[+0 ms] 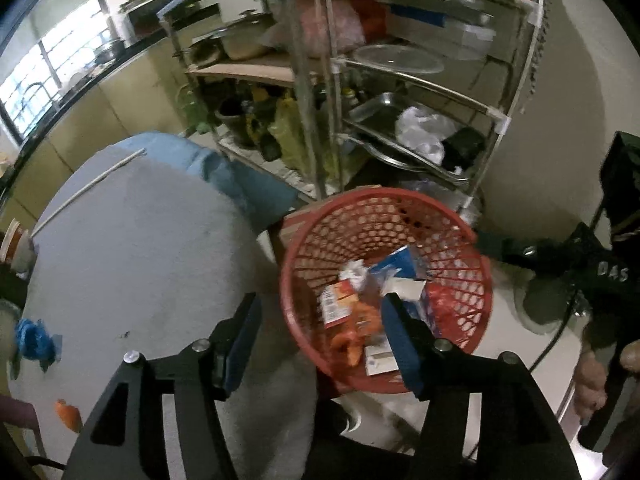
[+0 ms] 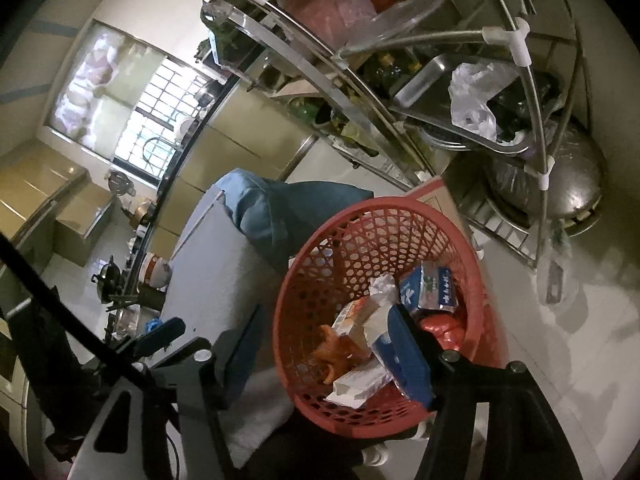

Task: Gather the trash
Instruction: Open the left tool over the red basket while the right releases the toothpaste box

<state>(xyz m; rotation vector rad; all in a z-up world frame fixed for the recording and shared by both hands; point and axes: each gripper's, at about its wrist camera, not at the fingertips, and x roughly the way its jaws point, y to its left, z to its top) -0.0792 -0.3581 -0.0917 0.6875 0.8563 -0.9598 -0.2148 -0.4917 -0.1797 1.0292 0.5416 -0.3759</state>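
Both grippers hang above the red basket [image 1: 386, 276], jaws spread apart, nothing held. Left gripper [image 1: 320, 340] straddles the basket's near-left rim: 1 finger over the table [image 1: 132, 264], 1 over the trash. Right gripper [image 2: 324, 344] sits the same way in its own view, right finger low inside the basket, close to the blue-white carton [image 2: 430, 286].

Trash already in the basket: blue-white carton, orange-white box [image 1: 338, 300], white box [image 2: 360, 384], crumpled white paper [image 2: 382, 284], orange scraps [image 2: 334, 350], red wrapper [image 2: 444, 330]. The basket stands just off the table edge, in front of the metal rack [image 1: 420, 92], seemingly on a cardboard box [image 2: 434, 196].

Left of the basket, 2 bits lie on the table: blue wad [image 1: 34, 340] near the far-left edge, orange piece [image 1: 68, 414] nearer the camera. My read: these are the remaining pickups.

Risks:
- A finger catches the basket's mesh or rim on the way out; the basket is light plastic and could tip or slide off its perch, spilling the trash.
- Right finger nudges the white box, which leans against the near wall, and may flip it over the rim.
- The 2 grippers are close together; swinging left toward the table could knock them.
- Blue wad sits near the table edge; a sloppy approach could push it off.
- Orange piece looks small and flat; jaws may close above it and miss.
- Frames are motion-blurred, so exact clearances are unclear.
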